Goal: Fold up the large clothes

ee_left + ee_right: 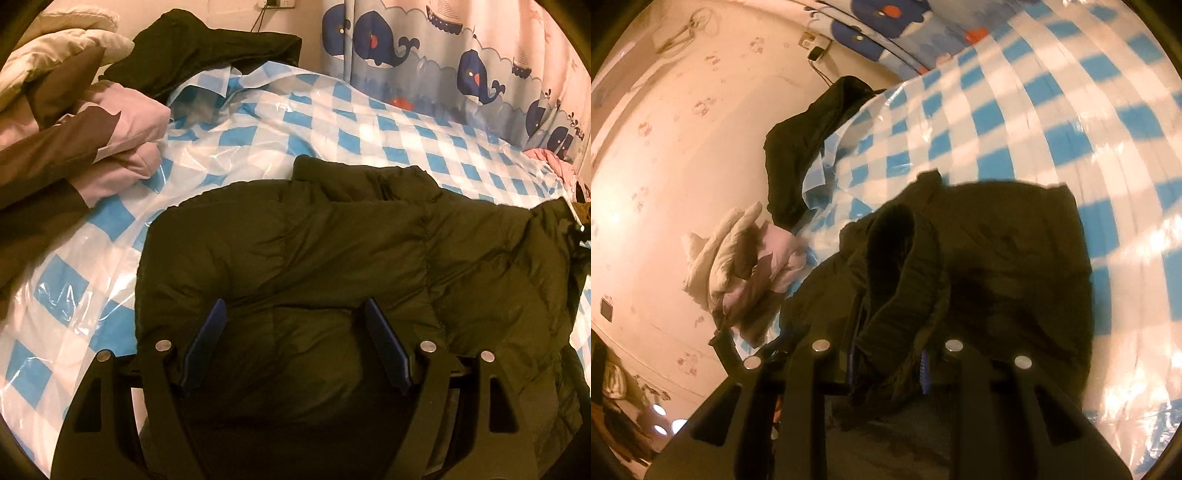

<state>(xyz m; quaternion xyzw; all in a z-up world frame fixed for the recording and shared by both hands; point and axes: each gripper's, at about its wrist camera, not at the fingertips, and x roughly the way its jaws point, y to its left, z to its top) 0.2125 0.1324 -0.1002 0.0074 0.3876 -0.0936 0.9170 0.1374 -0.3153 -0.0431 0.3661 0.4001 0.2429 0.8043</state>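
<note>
Now the left hand-held gripper [293, 317] hangs wide open over the jacket [332, 258], gripping nothing; the jacket lies spread near the bed's [369, 129] front edge. Right hand-held gripper [888, 365] pinches its cuff [901, 266].

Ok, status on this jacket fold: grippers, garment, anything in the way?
Left gripper open above the dark puffer jacket, nothing gripped. Right gripper shut on a bunched jacket fold. Pink-and-brown garment pile sits beside it on the checkered sheet, not blocking.
</note>
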